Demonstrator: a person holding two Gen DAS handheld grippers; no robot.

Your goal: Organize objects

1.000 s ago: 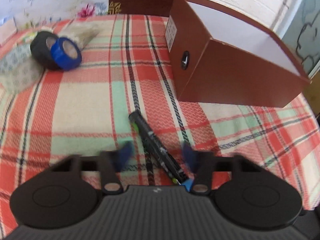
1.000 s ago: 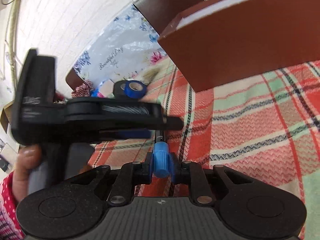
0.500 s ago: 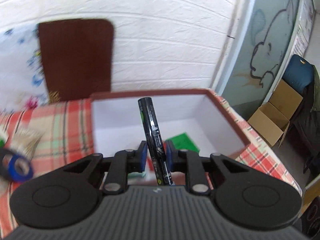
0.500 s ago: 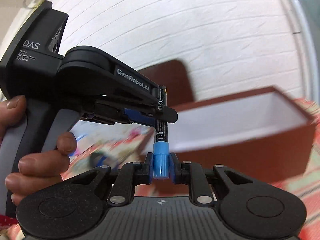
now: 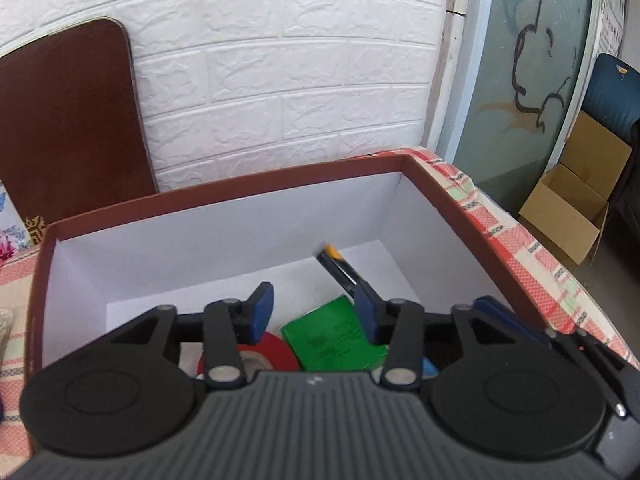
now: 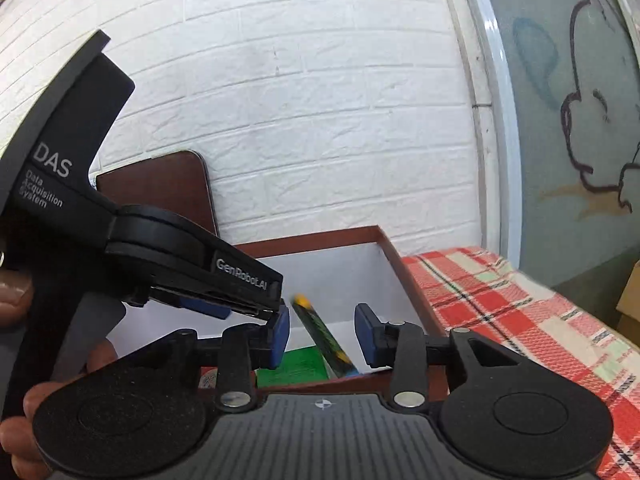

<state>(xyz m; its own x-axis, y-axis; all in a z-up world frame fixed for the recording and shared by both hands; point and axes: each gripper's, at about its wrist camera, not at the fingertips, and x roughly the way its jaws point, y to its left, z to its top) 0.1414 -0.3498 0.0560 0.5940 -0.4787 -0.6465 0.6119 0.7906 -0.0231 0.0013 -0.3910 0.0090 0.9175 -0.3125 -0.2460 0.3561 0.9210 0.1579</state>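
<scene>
While both pairs of fingers are parting, the black marker (image 5: 338, 270) is dropping free inside the brown box (image 5: 224, 194); half a sec ago both grippers were clamped on it above the box, one at each end.

L→R, left-wrist view: box's left wall; red tape roll (image 5: 276, 350) on the box floor; left gripper (image 5: 316, 314), fingers opening, part-way apart, nothing between the pads; green packet (image 5: 332, 332) beside the roll; marker, blurred, slanting toward the far right corner, yellow tip uppermost; checked cloth (image 5: 516, 240) on the surface, right of the box.

L→R, right-wrist view: a hand (image 6: 24, 412) is gripping the left tool's handle; right gripper (image 6: 322, 334) is opening too, fingers part-way apart. Marker is lying in the gap but is touching neither pad; it is falling away below them.

Meaning for task, as a judgement: marker is as good as stowed w/ the roll and packet; both tools are now free for other items. Whether any are left outside cannot be told from these views.
</scene>
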